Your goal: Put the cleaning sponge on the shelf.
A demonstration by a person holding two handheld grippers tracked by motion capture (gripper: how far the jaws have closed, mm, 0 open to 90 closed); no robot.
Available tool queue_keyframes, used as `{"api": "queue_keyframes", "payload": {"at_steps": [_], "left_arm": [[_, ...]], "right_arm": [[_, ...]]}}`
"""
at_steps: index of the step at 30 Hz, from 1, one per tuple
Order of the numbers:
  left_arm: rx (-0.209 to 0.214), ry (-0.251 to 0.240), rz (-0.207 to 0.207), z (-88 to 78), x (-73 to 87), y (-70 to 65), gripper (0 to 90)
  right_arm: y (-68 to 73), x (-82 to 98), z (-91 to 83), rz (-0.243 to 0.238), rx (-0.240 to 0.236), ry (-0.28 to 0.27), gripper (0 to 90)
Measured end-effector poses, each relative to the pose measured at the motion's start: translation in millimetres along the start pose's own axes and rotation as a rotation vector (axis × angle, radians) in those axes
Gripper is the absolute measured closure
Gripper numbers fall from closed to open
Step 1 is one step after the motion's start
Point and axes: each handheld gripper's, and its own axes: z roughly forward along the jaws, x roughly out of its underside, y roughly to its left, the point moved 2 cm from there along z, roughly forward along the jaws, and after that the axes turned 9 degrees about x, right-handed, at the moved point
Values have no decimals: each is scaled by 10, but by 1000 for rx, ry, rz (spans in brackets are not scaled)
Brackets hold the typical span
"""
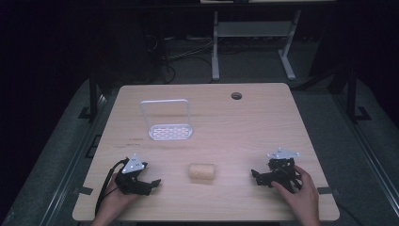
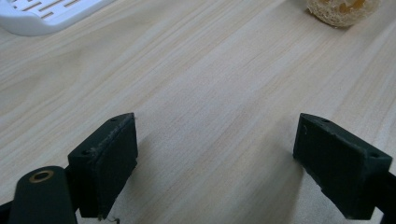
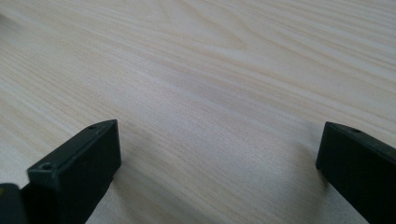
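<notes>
A tan, roll-shaped sponge (image 1: 202, 172) lies on the wooden table (image 1: 244, 117) near the front, between the two hands. It appears again in the left gripper view as a yellowish sponge (image 2: 343, 10) at the top right. My left gripper (image 1: 151, 184) rests low on the table to the sponge's left, held by a hand, jaws wide apart with bare wood between them (image 2: 215, 158). My right gripper (image 1: 256, 176) rests at the front right, held by the other hand, also open over bare wood (image 3: 219, 168).
A white slotted tray with an upright wire frame (image 1: 167, 122) stands behind the sponge, left of centre; its corner (image 2: 42, 14) shows in the left gripper view. A round cable hole (image 1: 236, 95) is at the table's far edge. Dark floor and desk legs (image 1: 215, 47) lie beyond.
</notes>
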Motion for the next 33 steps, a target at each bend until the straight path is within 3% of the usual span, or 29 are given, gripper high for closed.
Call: {"api": "queue_keyframes", "payload": {"at_steps": [7,12,19,26,33], "left_arm": [[6,31,16,-4,-45,-19,135],[20,22,30,-40,-130,-26,136],[73,5,35,-62,-274,-4,136],[94,8,73,-62,-405,-42,136],[114,-11,81,-78,-483,-45,136]], "right_arm": [[2,0,1,3,0,-1,0],[0,0,3,1,1,-3,0],[-2,1,2,-1,1,-2,0],[-2,0,2,-1,0,-2,0],[-4,-2,5,-4,-2,-3,0]]}}
